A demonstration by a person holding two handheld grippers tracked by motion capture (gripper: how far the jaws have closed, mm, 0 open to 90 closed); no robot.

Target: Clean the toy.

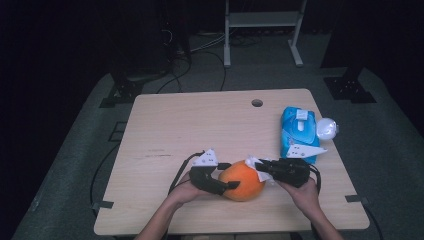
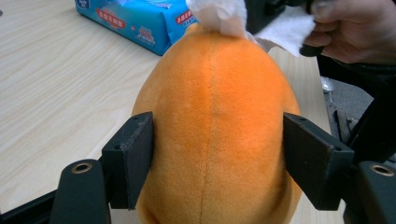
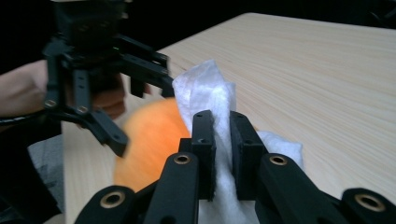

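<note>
I see the pale wooden table [image 1: 165, 130] bearing the round orange plush fruit [image 1: 242, 180] near its front edge, so both hands reach it easily. Behind and right of the fruit lies a blue wet-wipe pack [image 1: 298, 131]. My left gripper [image 1: 224, 176] clamps the fruit's sides, bracing it, I judge, while my right gripper [image 1: 260, 168], nearly closed, pinches a white crumpled wipe [image 3: 205, 95] against its top to rub it.

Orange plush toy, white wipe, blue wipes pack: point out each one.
orange plush toy [image 2: 215, 116]: left gripper view, middle of its front seam.
white wipe [image 3: 205, 91]: right gripper view, bunched part above the jaws.
blue wipes pack [image 1: 295, 132]: high view, centre of its top face.
</note>
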